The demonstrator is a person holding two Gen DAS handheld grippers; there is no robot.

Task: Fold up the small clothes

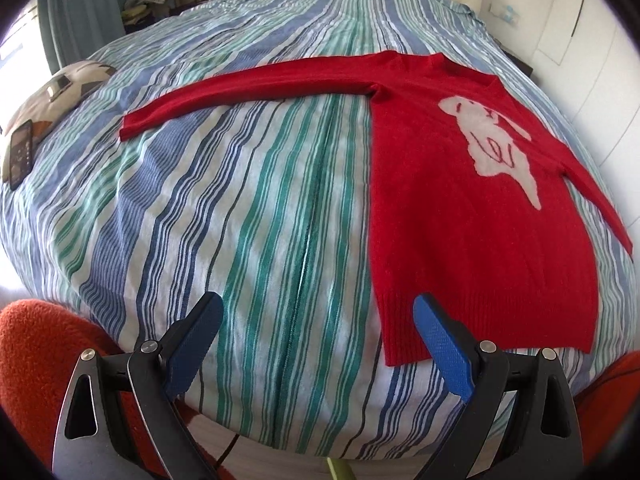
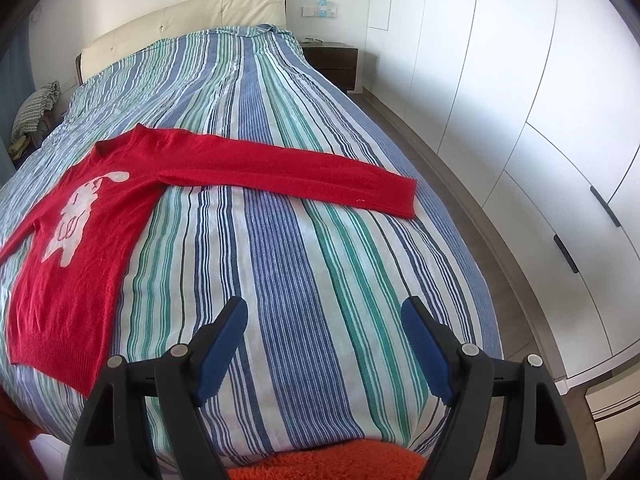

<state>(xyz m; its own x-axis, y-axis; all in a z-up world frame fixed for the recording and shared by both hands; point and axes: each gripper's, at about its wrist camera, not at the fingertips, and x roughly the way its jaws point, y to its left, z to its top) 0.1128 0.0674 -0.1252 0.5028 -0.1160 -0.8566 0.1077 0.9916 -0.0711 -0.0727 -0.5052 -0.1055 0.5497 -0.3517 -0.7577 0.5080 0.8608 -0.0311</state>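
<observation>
The left gripper (image 1: 318,322) has its blue-padded fingers spread wide with nothing between them; it hangs over the near edge of the bed, and the finger at 4 o'clock in its view overlaps the ribbed hem of the red sweater (image 1: 472,216), though contact cannot be told. The right gripper (image 2: 324,326) is likewise spread wide and holds nothing, poised above bare striped duvet cover (image 2: 288,248) near the foot of the bed, apart from the sweater.

The sweater lies flat and face up on the duvet, unfolded. In the left wrist view its body fills the 2 to 4 o'clock area, a pale animal figure (image 1: 492,144) on the chest, and one long sleeve stretches straight out toward 10 o'clock. In the right wrist view the body sits at 9 o'clock and the other sleeve (image 2: 304,178) reaches across toward 2 o'clock, its cuff near the bed's edge.

A phone (image 1: 20,152) rests on a patterned cushion (image 1: 60,92) at 9 o'clock in the left view.
</observation>
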